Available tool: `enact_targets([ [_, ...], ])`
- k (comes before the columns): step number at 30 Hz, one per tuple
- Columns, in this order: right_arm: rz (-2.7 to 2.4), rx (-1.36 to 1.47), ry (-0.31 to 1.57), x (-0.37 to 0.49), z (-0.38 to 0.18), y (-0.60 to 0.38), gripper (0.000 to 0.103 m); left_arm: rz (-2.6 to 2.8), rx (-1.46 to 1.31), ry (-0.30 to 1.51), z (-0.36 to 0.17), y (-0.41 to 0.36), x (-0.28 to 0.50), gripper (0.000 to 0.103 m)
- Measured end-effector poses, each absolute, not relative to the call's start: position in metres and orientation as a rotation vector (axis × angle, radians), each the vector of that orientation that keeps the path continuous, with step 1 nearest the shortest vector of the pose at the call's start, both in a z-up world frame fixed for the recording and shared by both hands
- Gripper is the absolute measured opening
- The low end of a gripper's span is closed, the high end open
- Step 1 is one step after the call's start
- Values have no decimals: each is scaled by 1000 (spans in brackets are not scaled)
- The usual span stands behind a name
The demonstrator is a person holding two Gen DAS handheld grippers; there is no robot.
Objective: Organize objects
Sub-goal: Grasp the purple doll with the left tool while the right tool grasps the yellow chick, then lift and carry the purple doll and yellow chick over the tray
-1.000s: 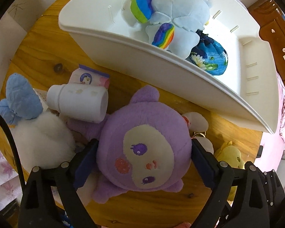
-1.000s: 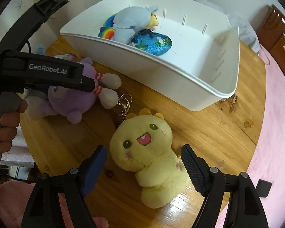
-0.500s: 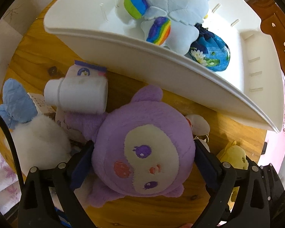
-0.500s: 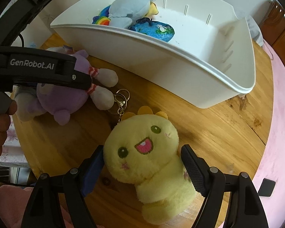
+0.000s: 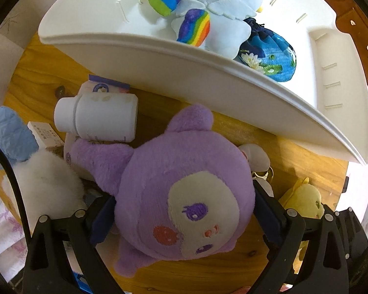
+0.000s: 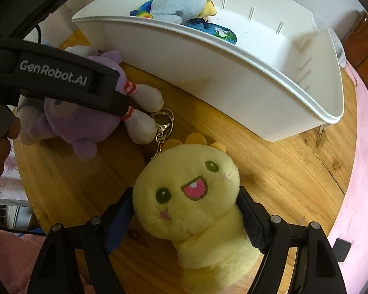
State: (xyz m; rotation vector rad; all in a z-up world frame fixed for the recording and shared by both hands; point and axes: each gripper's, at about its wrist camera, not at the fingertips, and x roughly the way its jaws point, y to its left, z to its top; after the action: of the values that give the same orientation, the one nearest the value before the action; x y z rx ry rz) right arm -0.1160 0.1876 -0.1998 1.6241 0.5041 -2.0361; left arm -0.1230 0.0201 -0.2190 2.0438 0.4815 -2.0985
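Observation:
A purple plush (image 5: 184, 196) lies on the round wooden table, and my left gripper (image 5: 184, 216) straddles its head, jaws touching both sides. The same plush shows in the right wrist view (image 6: 81, 120) under the left gripper's body. A yellow plush (image 6: 196, 196) with a key ring lies between the jaws of my right gripper (image 6: 186, 215), which press its sides; it also shows in the left wrist view (image 5: 304, 201). The white bin (image 6: 233, 73) behind holds a blue rainbow plush (image 5: 216, 7) and a blue floral pouch (image 5: 269, 54).
A white bottle (image 5: 98, 117) lies on its side by the purple plush, over a small carton (image 5: 98, 85). A white fluffy toy (image 5: 44, 178) with a blue bow (image 5: 9, 134) sits at the left. A pink floor surrounds the table.
Both grippers have moved forward and down, so that each plush sits deeper between the jaws. The jaws have narrowed onto the toys. The toys still rest on the table.

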Motion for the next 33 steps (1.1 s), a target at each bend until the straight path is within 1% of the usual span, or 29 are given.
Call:
enact_targets([
  [8,-2015,1632,483,-108,-195,190,72,-2104,2059,540,-217,22,-114,92],
  [13,-1998,1625,471,-101,-189,190,70,-2124,2073,516,-212,28,-107,88],
  [20,-1990,1618,406,-91,-175,195,69,-2114,2131,446,-203,41,-97,86],
  [27,-2023,1559,332,-81,-144,206,69,-2195,2093,326,-162,49,-81,86],
  [33,-2068,1481,297,-77,-118,221,69,-2283,2032,264,-122,53,-63,86],
])
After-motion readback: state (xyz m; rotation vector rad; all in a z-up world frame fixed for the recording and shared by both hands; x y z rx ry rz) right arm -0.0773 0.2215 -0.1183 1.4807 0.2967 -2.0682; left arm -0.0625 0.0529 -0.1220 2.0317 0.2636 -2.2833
